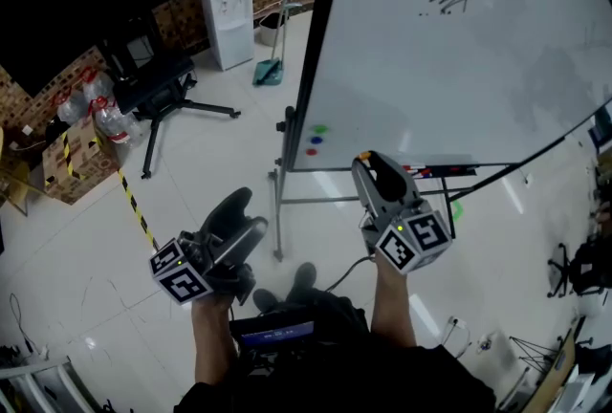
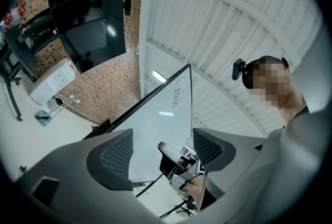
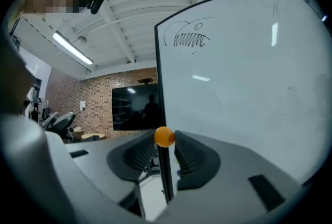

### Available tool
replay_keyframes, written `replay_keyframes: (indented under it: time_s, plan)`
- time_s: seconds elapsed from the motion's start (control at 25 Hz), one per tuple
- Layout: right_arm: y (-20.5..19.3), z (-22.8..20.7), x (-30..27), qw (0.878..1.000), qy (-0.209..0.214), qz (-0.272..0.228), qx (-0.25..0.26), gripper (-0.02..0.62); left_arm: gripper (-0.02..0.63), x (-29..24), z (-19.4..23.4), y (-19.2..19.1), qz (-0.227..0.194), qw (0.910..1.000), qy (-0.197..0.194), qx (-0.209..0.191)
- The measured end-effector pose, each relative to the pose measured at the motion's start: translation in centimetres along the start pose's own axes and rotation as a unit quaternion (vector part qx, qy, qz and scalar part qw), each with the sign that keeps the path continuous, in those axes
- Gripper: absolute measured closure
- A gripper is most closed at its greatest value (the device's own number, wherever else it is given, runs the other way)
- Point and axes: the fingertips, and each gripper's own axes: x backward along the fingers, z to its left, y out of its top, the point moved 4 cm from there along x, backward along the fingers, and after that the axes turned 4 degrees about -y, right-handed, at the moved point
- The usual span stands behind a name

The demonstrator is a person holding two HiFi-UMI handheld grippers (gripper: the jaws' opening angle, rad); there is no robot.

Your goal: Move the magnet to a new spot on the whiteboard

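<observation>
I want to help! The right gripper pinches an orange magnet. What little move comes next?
Probably ease the right gripper toward a bare patch of the whiteboard: its jaws are shut on the orange magnet, near the board's lower edge.

The head camera looks steeply down at the floor, with the whiteboard (image 1: pixel 459 48) at 1 o'clock. The left claw's (image 1: pixel 251 213) camera tilts up at the ceiling and sees the board obliquely, from farther off. The right claw's (image 1: pixel 371 163) camera sits close to the board's left edge, looking up past the pinched orange magnet (image 3: pixel 165 137). All three views share the board's sketch (image 3: pixel 189 37).
</observation>
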Motion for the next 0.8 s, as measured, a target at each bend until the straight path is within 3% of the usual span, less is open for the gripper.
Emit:
replay_keyframes:
  time_s: [0.6, 0.8]
  plan:
    - [-2.3, -4.9, -4.4, 0.999, 0.035, 0.01, -0.031, 0.446, 0.252, -5.6, 3.0, -1.7, 0.031, 0.998, 0.054, -0.013]
    - [-3.3, -5.0, -5.0, 0.999, 0.019, 0.021, -0.021, 0.446, 0.252, -6.6, 4.0, -1.9, 0.048, 0.9976, 0.049, -0.003]
